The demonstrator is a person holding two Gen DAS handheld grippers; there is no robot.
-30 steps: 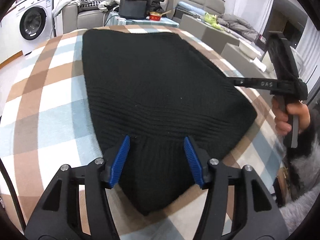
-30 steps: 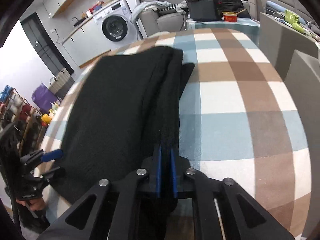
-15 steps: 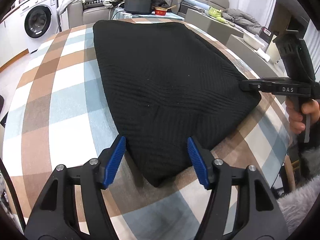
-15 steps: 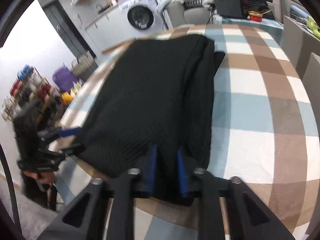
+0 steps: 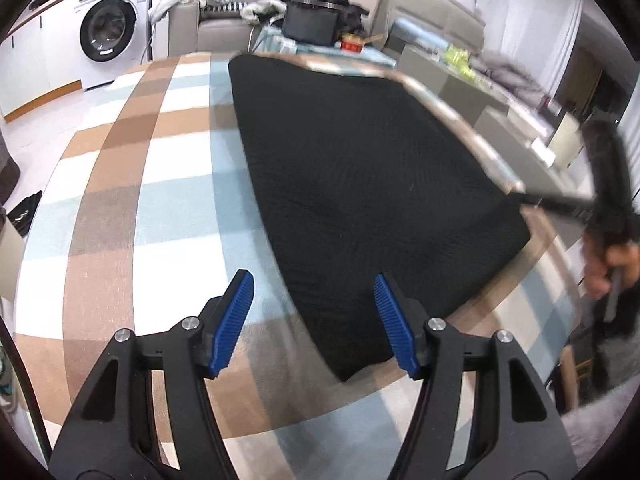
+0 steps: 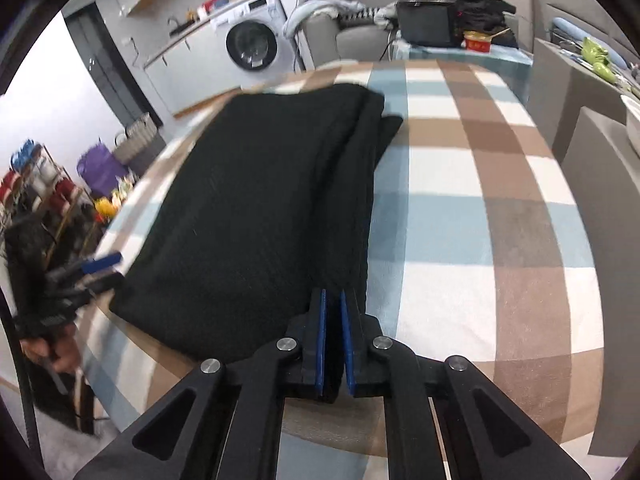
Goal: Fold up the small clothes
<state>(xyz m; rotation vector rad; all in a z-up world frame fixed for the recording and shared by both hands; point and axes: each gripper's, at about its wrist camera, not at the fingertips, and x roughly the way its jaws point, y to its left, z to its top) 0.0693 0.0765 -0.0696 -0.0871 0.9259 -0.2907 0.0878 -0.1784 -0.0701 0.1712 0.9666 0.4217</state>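
We see our left gripper [image 5: 314,322] with its jaws apart, blue pads on either side of the near corner of a black knit garment [image 5: 360,184] without pressing it. Our right gripper [image 6: 333,344] has its jaws closed on the garment's near edge, the cloth pinched between the blue pads. The garment lies folded and flat on the bench [image 6: 480,208], which is covered by a cloth checked in blue, brown and white; it reaches from the near edge toward the far edge. In the left wrist view the right gripper is blurred at the right side, and the hand [image 5: 608,268] holding it is hard to make out. Beyond the bench stand a washing machine [image 6: 250,46] and a grey sofa [image 5: 224,28] with dark clothes piled on it.
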